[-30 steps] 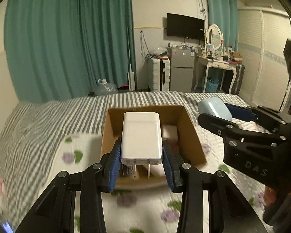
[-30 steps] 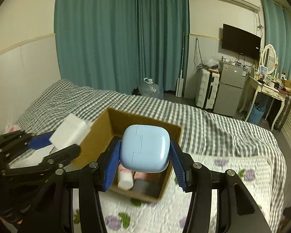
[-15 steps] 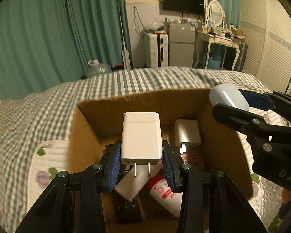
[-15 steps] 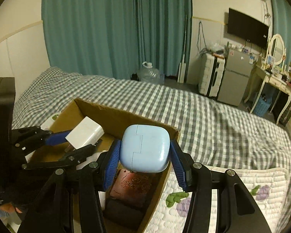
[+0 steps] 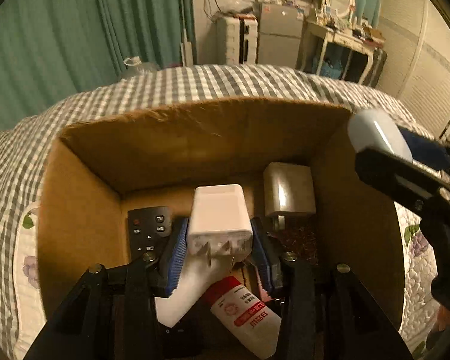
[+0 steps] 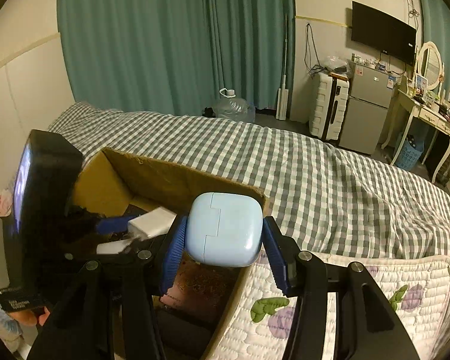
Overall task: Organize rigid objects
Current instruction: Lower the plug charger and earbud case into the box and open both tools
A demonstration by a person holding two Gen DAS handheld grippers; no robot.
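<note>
A checkered bed (image 6: 330, 174) carries the cardboard box (image 5: 195, 138). Above its rim, the right tool (image 6: 222, 234) clamps a smooth blue case (image 6: 225, 231); inside, the left tool (image 5: 219, 237) squeezes a white charger (image 5: 219, 216): both look light, stiff, best gripped on flat sides.

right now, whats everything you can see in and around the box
cardboard box: 1, brown, open, on the bed
white charger: 1, white, held inside the box
second charger: 1, white, box floor, right rear
remote: 1, black, box floor, left
bottle: 1, white with red label, lying in box
earbud case: 1, light blue, held over box's right edge
bed cover: 1, grey-white check
left hand-held gripper: black, blue pads, shut on white charger
right hand-held gripper: same, shut on earbud case
</note>
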